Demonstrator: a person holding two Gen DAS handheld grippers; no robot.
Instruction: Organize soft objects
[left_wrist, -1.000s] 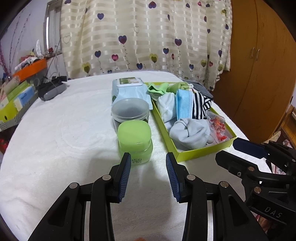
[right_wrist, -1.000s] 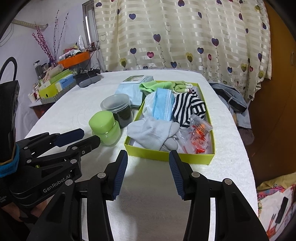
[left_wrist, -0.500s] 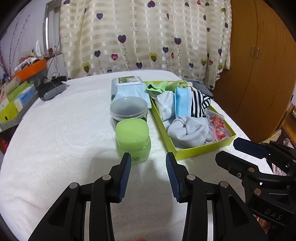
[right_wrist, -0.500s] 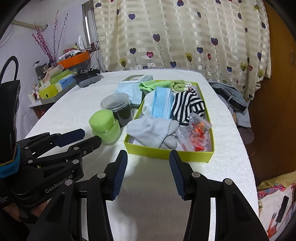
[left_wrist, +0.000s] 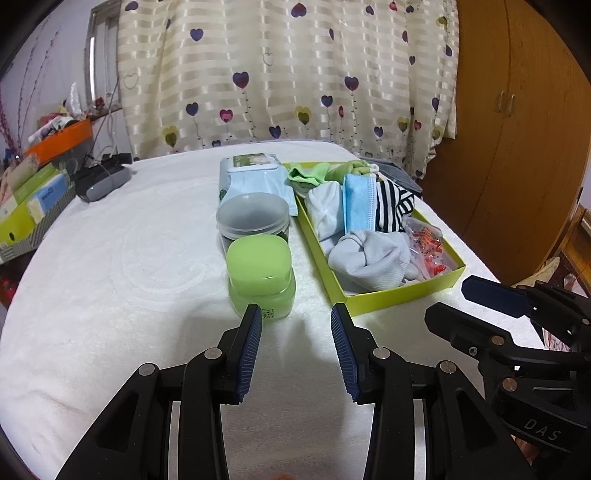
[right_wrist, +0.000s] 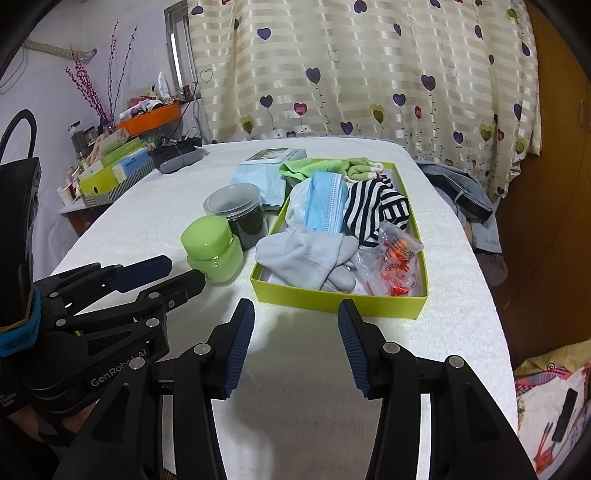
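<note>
The soft things, a grey rolled sock (right_wrist: 306, 254), a blue face mask (right_wrist: 325, 201) and a black-and-white striped cloth (right_wrist: 373, 210), lie packed in the shallow yellow-green cardboard box (right_wrist: 332, 297) on the white towel-covered table (left_wrist: 110, 258). I judge the sorting is nearly done or pausing; the next move needs choosing one piece. The left gripper (left_wrist: 295, 347) and the right gripper (right_wrist: 295, 341) hover low, tilted down, jaws spread and empty, near the green plastic jar (left_wrist: 260, 277).

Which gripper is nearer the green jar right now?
Left. The left gripper sits just short of the green jar, fingers open, not touching. The right gripper faces the yellow-green box, farther off to the jar's side.
</note>
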